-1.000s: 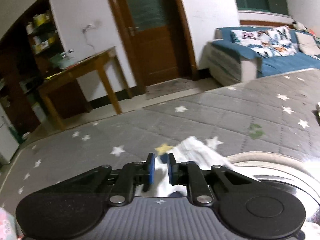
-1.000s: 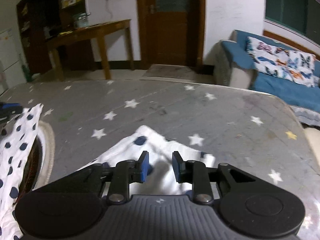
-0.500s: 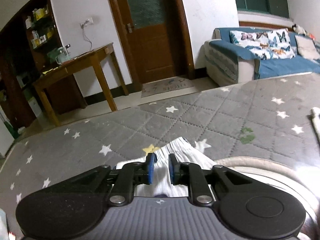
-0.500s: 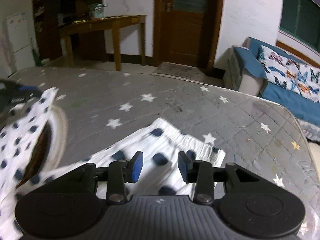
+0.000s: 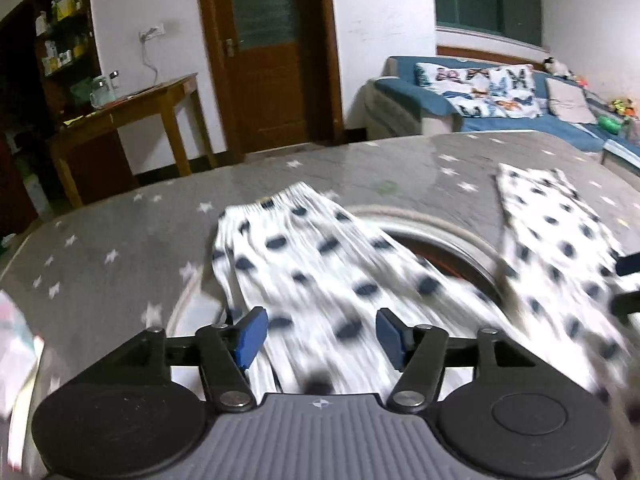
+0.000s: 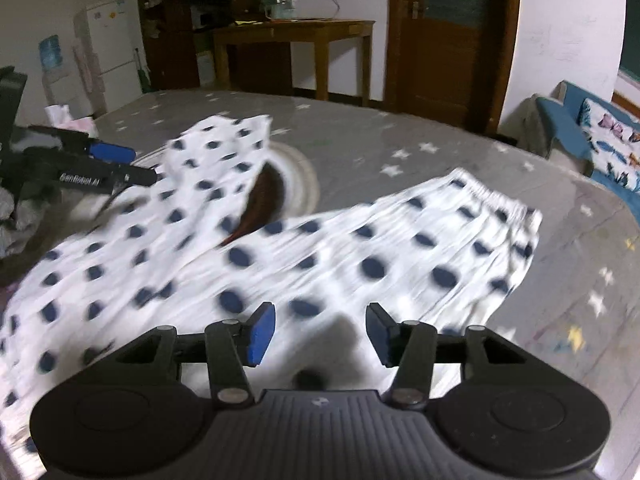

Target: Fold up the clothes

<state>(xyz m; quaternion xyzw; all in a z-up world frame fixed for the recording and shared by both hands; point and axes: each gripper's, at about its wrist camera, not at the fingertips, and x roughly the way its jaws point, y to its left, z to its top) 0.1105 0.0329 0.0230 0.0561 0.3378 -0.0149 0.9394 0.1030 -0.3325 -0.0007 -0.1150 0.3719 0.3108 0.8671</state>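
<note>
Both grippers, left [image 5: 318, 338] and right [image 6: 320, 334], are now standing wide open and empty, having let go of the dotted garment [image 6: 360, 256] pinched a second ago. It is lying spread over the basket rim [image 5: 452, 232]; the star-print surface [image 6: 440, 148] beyond is offering open room.

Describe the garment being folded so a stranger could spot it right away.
On the grey star-print bed cover lies a white garment, draped partly over a round basket. Its dark blue polka dots and gathered elastic edge set it apart.
</note>
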